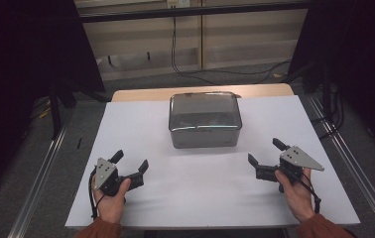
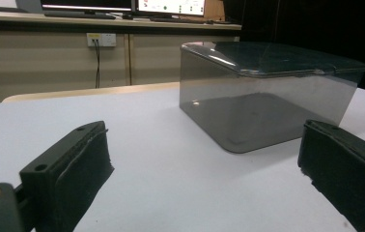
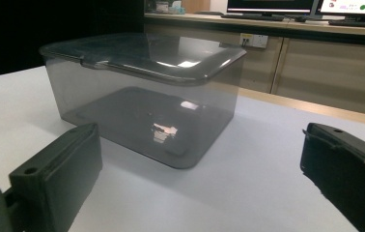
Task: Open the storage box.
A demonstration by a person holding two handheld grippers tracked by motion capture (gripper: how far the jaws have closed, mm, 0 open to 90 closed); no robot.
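Here, scene: a white table [image 1: 185,198] with a smoky clear box [image 1: 204,120] standing on it.
Box: lid on, toward the far middle of the table, well apart from both claws.
Left claw [image 1: 132,161]: held low near the table's front left, jaws spread wide, gripping nothing.
Right claw [image 1: 265,151]: held at the front right, jaws spread wide, gripping nothing.
Aim: both claws point toward the box.
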